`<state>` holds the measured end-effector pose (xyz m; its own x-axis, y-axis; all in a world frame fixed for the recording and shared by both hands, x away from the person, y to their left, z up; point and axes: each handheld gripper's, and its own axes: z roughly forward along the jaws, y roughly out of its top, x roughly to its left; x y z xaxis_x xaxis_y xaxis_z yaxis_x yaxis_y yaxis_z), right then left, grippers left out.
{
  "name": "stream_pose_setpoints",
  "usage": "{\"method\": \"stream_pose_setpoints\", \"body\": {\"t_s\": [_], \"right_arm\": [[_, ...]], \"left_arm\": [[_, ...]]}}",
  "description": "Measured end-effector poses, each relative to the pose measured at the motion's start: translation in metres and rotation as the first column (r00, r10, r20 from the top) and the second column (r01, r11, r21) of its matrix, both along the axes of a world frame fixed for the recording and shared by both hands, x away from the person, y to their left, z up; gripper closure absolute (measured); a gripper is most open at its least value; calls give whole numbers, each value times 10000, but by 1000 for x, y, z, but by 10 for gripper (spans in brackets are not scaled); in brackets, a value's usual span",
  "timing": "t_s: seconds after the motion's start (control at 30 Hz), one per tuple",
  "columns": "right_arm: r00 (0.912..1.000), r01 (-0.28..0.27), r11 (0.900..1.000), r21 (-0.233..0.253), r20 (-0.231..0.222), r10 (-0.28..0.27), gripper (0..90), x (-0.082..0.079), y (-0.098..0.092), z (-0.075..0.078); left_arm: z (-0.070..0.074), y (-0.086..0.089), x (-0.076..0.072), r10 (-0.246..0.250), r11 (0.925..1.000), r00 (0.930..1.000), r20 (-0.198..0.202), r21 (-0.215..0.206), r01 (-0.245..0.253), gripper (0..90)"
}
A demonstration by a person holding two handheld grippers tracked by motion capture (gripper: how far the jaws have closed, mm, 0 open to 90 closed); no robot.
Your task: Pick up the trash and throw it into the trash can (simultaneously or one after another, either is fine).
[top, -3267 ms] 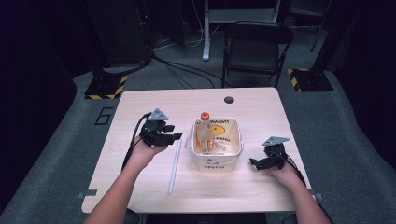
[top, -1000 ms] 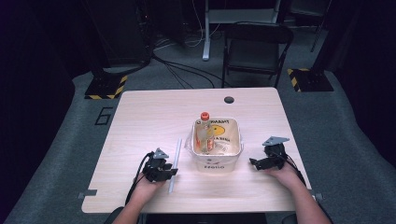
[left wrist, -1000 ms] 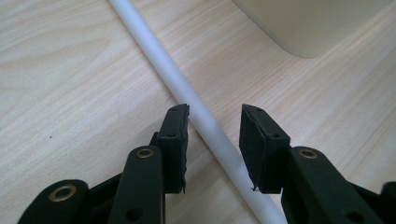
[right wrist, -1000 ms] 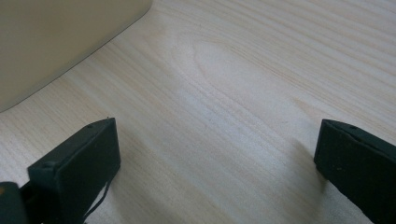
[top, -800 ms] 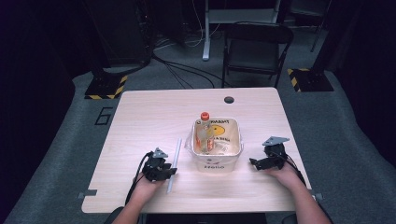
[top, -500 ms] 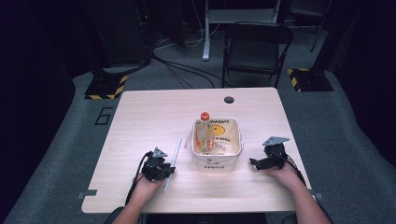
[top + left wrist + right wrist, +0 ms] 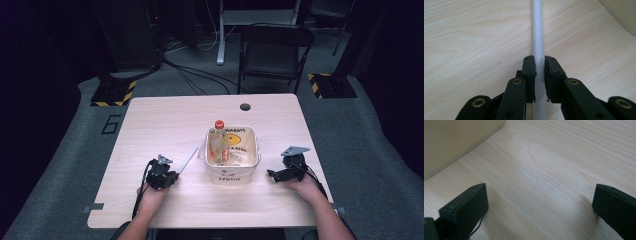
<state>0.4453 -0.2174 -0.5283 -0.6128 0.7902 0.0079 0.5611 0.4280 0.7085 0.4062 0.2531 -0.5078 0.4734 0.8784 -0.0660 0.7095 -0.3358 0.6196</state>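
Grey rod [image 7: 538, 37] runs straight btwn the left gripper [image 7: 539, 72] jaws, pads narrow and pressing both sides, so it's held. To lift well: keep squeeze even, raise level, clear of the tub [image 7: 231, 159] just beside. Right gripper [image 7: 539, 200] jaws wide, nothing btwn them, low over bare table [image 7: 554, 157].

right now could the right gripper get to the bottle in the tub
Probably yes: the right gripper sits open beside the tub, the table between them bare, and the bottle stands above the rim, so it could come in from above.
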Motion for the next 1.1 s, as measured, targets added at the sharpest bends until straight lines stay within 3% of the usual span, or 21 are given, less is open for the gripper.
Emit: {"method": "stream_pose_setpoints", "body": {"t_s": [0.2,0.43,0.63,0.83,1.1], "right_arm": [[10000,-1,10000,-4,0,1,0,0,0,0],[10000,-1,10000,-2,0,1,0,0,0,0],[10000,1,10000,-2,-1,-1,0,0,0,0],[10000,1,10000,-3,2,-1,0,0,0,0],[10000,-2,10000,-1,0,2,0,0,0,0]], "left_arm": [[4,11,6,392,9989,9992,118,-246,-389,794],[14,22,7,519,9984,9978,418,-258,-509,796],[24,33,5,401,9991,9979,506,-136,-395,796],[38,42,1,258,9984,9978,610,-510,-227,796],[60,46,-5,6,9977,9973,738,-669,44,795]]}}
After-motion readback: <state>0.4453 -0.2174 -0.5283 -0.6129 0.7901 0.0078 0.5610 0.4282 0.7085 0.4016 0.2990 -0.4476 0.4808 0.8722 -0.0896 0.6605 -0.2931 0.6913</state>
